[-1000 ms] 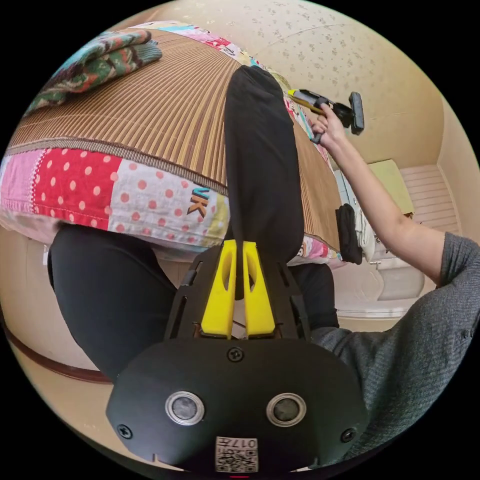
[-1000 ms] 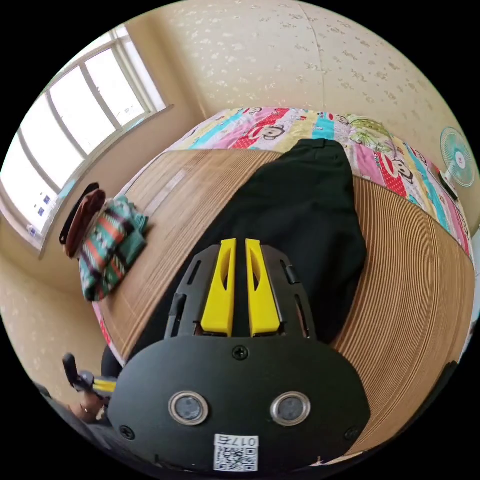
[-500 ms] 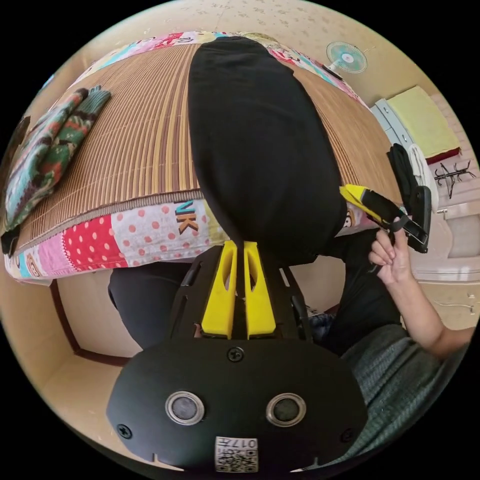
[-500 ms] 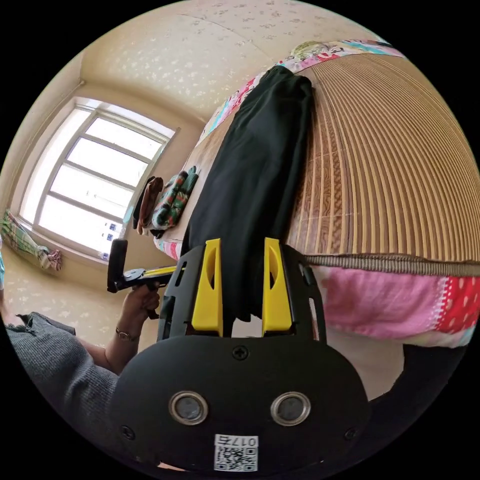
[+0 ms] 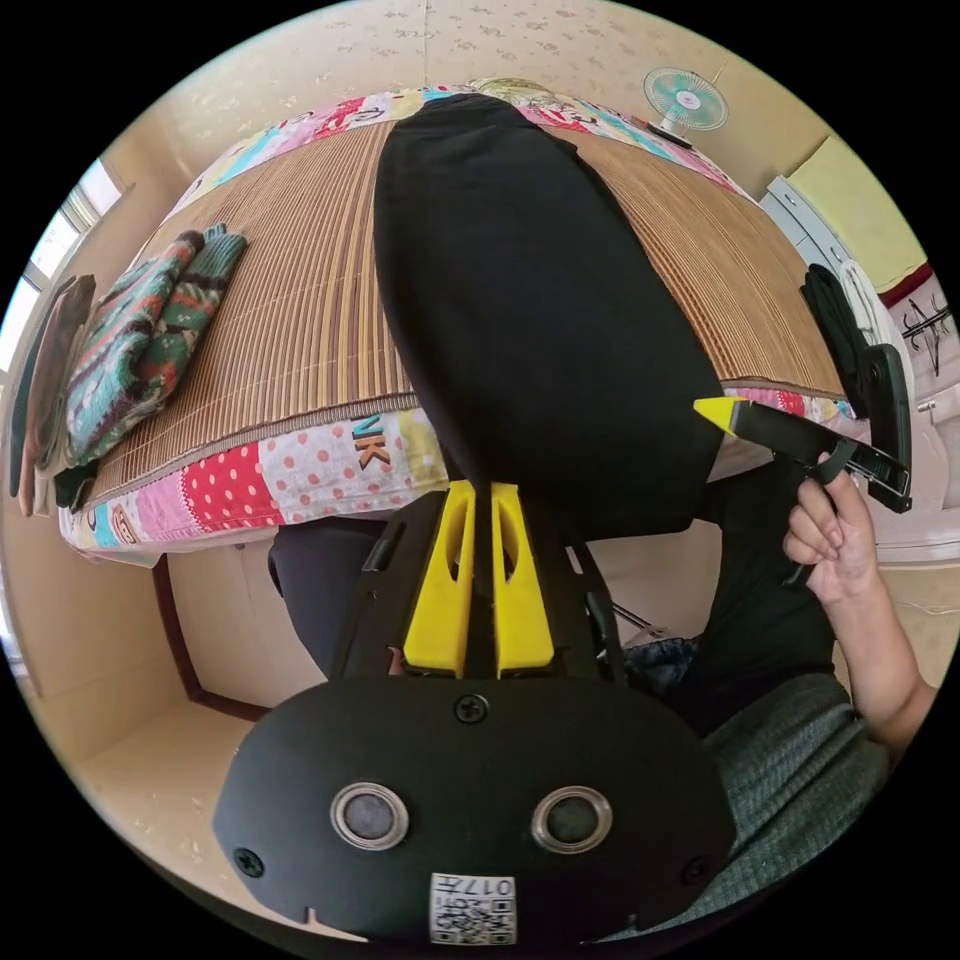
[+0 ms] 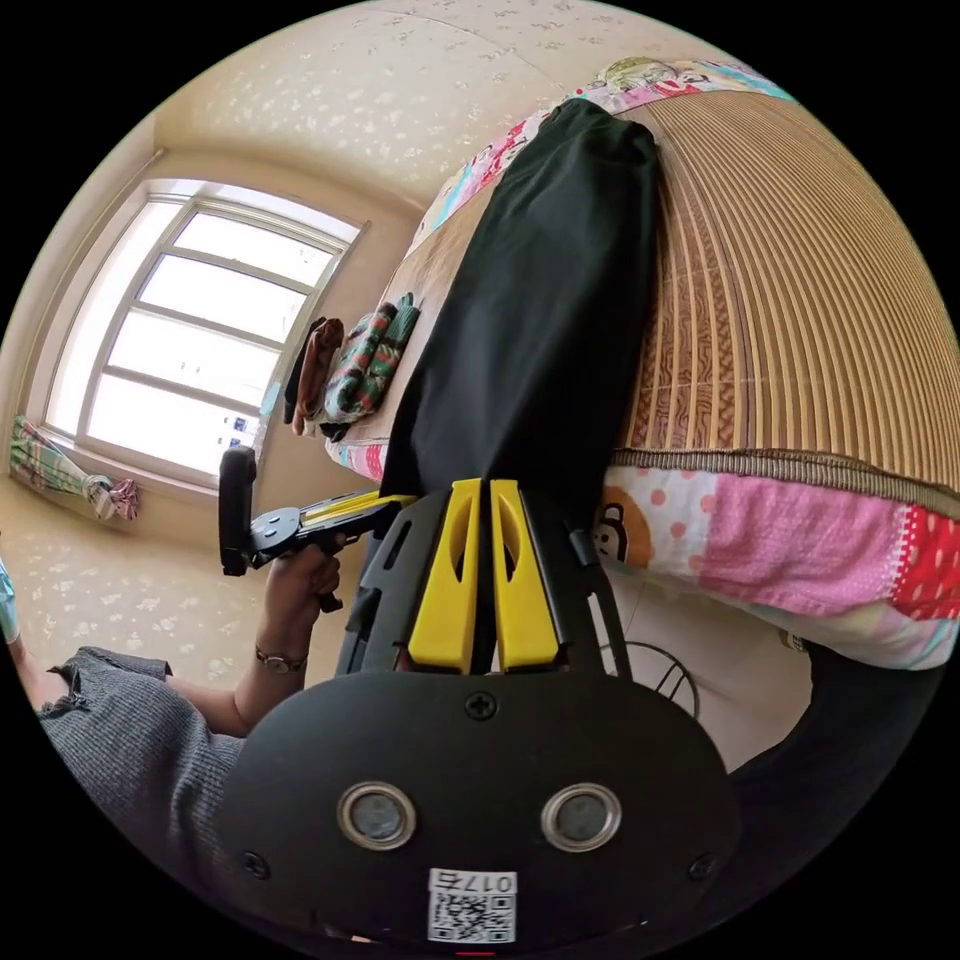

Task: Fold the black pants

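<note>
**Both grippers pinching black pants at bed edge**

Left gripper view, left to right:
- 1 stack of folded clothes (image 5: 130, 340): knitted, striped green/red/white, plus a brown piece on the outer side. Sitting on the mat near the bed's side edge.
- 1 mat (image 5: 300, 290): woven, ribbed slats in tan/brown, bound hem, covering the bed top.
- 1 quilt (image 5: 250, 470): patchwork, polka-dot and printed panels, hanging below the mat's hem.
- 1 pair of pants (image 5: 520, 300): black, matte, smooth, laid lengthwise down the mat as one long band, near end hanging over the bed edge.
- Left gripper (image 5: 480, 500): 2 yellow wedge-shaped jaws with slotted cutouts on a black mount, pressed together on the pants' near edge.
- Right gripper (image 5: 722, 412): yellow tip touching the pants' side edge, black body behind it, held in a hand (image 5: 835, 535). Grey ribbed sleeve below.
- 1 fan (image 5: 685, 100): round, teal, by the wall past the bed's far corner.

Right gripper view, left to right:
- 1 window (image 6: 190, 330): multi-pane, bright.
- Left gripper seen from the side, yellow jaw running into the pants' edge, tip hidden behind the mount.
- Same clothes stack beyond it on the mat.
- Pants from far end of bed down to the jaws.
- Right gripper's 2 yellow jaws nearly closed, black fabric in the narrow slit between them.
- Mat and quilt to the right; quilt pink/dotted with a cartoon print.
</note>
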`<state>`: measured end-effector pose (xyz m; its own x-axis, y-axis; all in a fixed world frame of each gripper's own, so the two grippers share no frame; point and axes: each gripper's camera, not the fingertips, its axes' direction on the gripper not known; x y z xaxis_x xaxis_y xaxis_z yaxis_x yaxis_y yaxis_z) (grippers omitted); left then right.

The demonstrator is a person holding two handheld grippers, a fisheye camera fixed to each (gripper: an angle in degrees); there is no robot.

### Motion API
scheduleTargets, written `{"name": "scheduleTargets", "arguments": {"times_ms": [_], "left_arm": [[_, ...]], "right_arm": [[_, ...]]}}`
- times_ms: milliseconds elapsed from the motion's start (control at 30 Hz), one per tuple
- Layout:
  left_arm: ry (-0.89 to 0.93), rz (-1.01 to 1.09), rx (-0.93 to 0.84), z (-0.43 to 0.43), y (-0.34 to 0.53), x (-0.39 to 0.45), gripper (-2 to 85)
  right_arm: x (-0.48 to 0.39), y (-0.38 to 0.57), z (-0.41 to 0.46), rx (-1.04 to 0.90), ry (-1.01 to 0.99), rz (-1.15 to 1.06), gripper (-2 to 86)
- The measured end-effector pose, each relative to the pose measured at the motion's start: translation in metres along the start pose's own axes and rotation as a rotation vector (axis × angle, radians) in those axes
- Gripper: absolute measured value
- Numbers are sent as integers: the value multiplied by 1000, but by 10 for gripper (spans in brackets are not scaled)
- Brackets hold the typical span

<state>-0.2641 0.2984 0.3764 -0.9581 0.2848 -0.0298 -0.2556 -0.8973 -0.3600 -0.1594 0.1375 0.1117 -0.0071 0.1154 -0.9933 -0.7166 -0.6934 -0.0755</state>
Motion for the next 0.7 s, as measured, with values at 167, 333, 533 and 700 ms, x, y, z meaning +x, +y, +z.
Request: {"name": "scheduleTargets", "arguments": {"times_ms": [167,333,533,700], "left_arm": [[-45,7,29,-14,3,20,9],[-24,-7,77,-30,5,22,10],[220,-22,249,-89,6,-3,9],[341,55,346,-123,8,-18,9]], "right_arm": [[-17,-1,-13,3,33,-13,22],[-23,-1,-30,28,-3,1,22],[-31,-13,-65,83,-136,60,22],[-69,-8,-97,130,-89,-34,22]]}}
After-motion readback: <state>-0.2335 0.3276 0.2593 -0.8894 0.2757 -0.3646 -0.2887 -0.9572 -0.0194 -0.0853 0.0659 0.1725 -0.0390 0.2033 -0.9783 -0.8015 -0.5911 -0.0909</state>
